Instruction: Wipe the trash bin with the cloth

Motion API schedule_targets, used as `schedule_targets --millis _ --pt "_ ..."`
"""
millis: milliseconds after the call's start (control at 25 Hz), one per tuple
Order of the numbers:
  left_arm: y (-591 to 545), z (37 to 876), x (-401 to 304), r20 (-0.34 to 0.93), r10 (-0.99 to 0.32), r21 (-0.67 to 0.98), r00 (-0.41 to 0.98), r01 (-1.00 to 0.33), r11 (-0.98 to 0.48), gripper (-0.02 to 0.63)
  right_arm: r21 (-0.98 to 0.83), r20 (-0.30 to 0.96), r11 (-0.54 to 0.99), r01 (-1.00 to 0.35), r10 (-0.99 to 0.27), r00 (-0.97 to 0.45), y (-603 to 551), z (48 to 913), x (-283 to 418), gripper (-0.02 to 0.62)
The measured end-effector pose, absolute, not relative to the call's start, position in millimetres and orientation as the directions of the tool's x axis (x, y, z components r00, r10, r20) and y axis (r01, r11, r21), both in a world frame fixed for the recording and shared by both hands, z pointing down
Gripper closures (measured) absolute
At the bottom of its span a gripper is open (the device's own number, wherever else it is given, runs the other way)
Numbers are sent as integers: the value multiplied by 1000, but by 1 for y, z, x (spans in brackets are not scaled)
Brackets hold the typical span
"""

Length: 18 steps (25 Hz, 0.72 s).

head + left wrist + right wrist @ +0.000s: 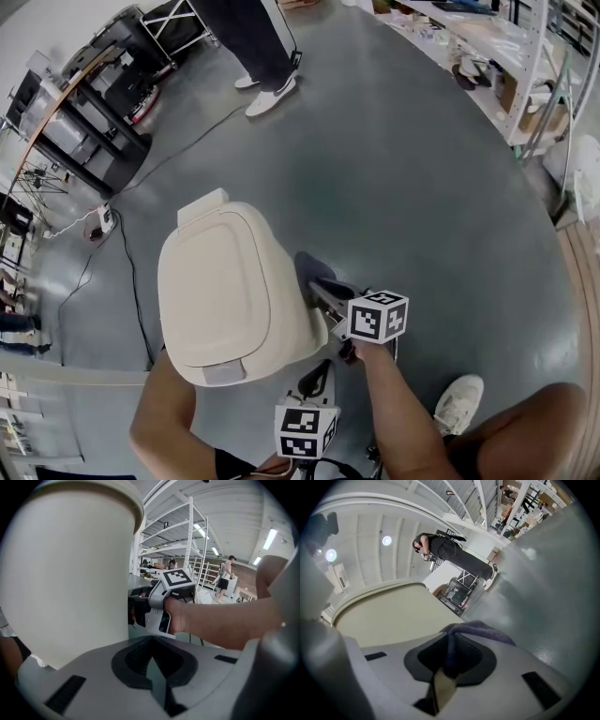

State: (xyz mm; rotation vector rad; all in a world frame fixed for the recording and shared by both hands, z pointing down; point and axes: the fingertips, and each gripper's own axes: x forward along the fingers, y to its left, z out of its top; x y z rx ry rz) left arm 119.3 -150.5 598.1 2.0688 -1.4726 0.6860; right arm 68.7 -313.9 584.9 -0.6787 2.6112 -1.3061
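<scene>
Grey-green floor (pixel 422 187): cream trash bin (pixel 230 295) centre-left, black cable (pixel 131 272) and power strip (pixel 101 221) at left, black rack (pixel 103 103) upper left, white shoes (pixel 270 97) at top, shelving (pixel 506 56) upper right.

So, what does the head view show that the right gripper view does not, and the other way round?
Only the head view shows the top of the trash bin from above, the left gripper near its front, and a cable on the floor. Only the right gripper view shows the right gripper shut on the purple cloth, and the ceiling lights. Both show the beige bin, the cloth at its side, and a person standing beyond it.
</scene>
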Motion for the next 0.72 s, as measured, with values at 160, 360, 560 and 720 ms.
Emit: schedule_targets --millis 160,360,560,720 --pt "-151 603 121 667 -685 118 295 -949 -294 609 -794 115 489 -361 -462 -879 -316 606 66 545" --pt "-152 608 123 676 -672 124 303 -945 -301 609 -792 184 454 -408 -460 -869 -316 632 65 545" --pt "-153 609 125 683 -663 132 306 -945 -300 609 -791 245 424 -441 -442 -863 -315 655 66 545" --pt "-155 613 124 688 -660 133 303 -946 -295 609 -790 285 401 -463 -429 -857 -314 669 66 545"
